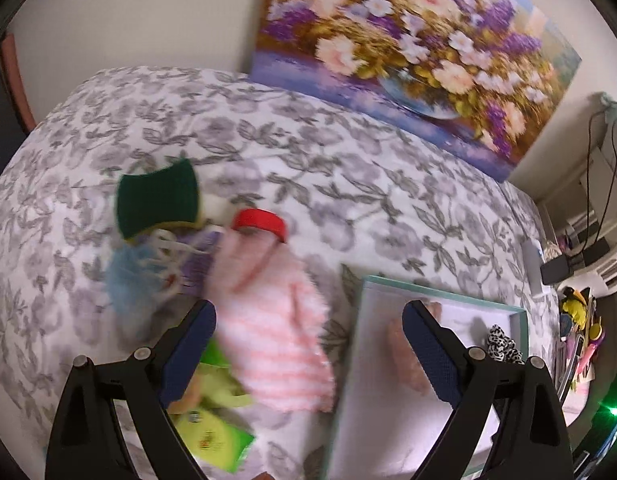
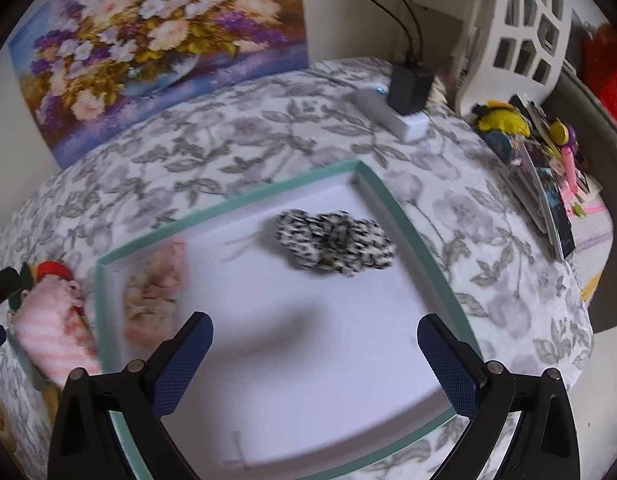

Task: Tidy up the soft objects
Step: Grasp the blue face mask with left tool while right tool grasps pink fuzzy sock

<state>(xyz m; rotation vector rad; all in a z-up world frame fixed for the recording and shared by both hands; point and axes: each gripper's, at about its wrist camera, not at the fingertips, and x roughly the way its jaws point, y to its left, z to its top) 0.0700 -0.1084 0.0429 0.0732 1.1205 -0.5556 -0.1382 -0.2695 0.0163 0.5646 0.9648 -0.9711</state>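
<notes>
Two soft things, a spotted scrunchie [image 2: 335,241] and a pink scrunchie [image 2: 154,294], lie in the teal-rimmed box [image 2: 392,208]. The right gripper [image 2: 314,354] hangs over it, spread wide, empty. The left gripper [image 1: 310,338], equally wide and empty, hangs over the striped pink sock [image 1: 268,336] beside the box.

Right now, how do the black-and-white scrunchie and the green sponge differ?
Place: the scrunchie lies inside the teal-rimmed tray; the sponge sits outside it on the floral cloth, in the pile of loose items.
Look: the scrunchie is ruffled and speckled black and white; the sponge is a flat, dark green pad with a yellow layer under it.
Neighbours: the scrunchie lies apart from other items; the sponge rests against the pile.
Shared: neither gripper holds either.
</notes>
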